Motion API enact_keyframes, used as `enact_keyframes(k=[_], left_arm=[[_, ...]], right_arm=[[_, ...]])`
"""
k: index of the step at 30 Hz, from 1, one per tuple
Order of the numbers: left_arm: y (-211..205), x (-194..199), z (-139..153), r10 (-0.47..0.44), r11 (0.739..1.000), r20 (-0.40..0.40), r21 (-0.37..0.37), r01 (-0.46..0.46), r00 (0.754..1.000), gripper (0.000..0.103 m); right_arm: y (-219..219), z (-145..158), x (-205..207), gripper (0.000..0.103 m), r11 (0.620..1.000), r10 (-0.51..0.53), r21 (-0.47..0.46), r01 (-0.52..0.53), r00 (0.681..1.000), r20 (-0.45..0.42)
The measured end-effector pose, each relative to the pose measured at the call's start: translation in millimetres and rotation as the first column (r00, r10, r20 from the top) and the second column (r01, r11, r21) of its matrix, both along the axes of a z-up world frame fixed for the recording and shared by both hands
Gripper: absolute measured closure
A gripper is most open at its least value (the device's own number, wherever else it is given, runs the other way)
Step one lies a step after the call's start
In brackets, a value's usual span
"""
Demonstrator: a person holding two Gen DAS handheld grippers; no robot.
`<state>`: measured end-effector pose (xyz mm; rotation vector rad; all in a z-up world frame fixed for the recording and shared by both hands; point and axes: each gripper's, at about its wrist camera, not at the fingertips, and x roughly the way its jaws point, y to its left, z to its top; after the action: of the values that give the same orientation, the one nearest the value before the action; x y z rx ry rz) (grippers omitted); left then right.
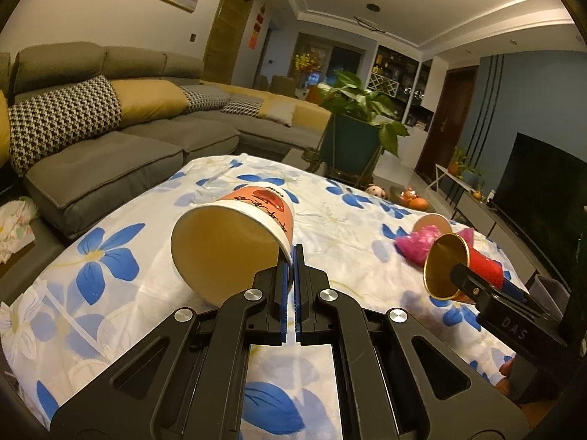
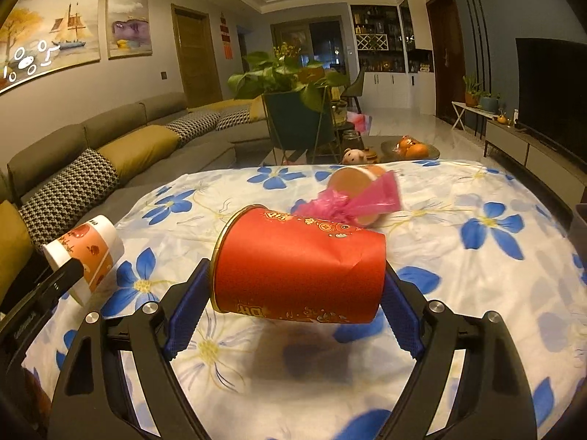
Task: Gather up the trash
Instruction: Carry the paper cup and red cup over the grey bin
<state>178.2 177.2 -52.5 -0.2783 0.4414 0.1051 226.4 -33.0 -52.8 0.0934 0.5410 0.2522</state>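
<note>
My left gripper (image 1: 292, 256) is shut on the rim of an orange-and-white paper cup (image 1: 234, 234), held on its side above the flowered tablecloth (image 1: 110, 256); the cup also shows in the right wrist view (image 2: 86, 256). My right gripper (image 2: 297, 275) is shut on a red paper cup (image 2: 299, 266) with a gold rim, held sideways between the blue pads (image 2: 185, 311) above the cloth; the red cup shows in the left wrist view (image 1: 458, 269). A pink plastic bag (image 2: 345, 201) and another paper cup (image 2: 352, 181) lie on the table beyond.
A grey sofa (image 1: 110, 154) with cushions runs along the left. A potted plant (image 2: 293, 110) stands past the table's far end, with a bowl of oranges (image 2: 411, 150) and a small pig toy (image 2: 354, 156) nearby. A television (image 2: 550, 88) is at right.
</note>
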Motion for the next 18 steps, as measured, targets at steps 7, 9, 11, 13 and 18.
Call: enact_keyframes(k=[7, 9, 11, 13, 18], left_arm=[[-26.0, -8.0, 6.8, -0.040, 0.999, 0.010, 0.022, 0.040, 0.999, 0.101], [-36.9, -10.1, 8.5, -0.058, 0.998, 0.012, 0.031, 0.057, 0.998, 0.101], [-45.0, -11.4, 10.2, -0.073, 0.997, 0.013, 0.038, 0.072, 0.997, 0.101], [-53.8, -13.3, 11.4, -0.087, 0.995, 0.015, 0.046, 0.087, 0.996, 0.101], [-79.4, -17.8, 15.1, -0.128, 0.990, 0.021, 0.068, 0.127, 0.992, 0.101]], right_arm=[[-27.4, 7.0, -18.1, 0.020, 1.000, -0.021, 0.006, 0.021, 0.999, 0.037], [-36.9, 9.6, -24.2, 0.020, 1.000, -0.029, 0.007, 0.029, 0.998, 0.052], [-44.0, 12.3, -28.7, 0.020, 0.999, -0.038, 0.007, 0.037, 0.997, 0.064], [-52.7, 14.6, -33.3, 0.020, 0.999, -0.047, 0.008, 0.047, 0.996, 0.073], [-72.0, 18.3, -42.6, 0.020, 0.998, -0.065, 0.016, 0.064, 0.993, 0.095]])
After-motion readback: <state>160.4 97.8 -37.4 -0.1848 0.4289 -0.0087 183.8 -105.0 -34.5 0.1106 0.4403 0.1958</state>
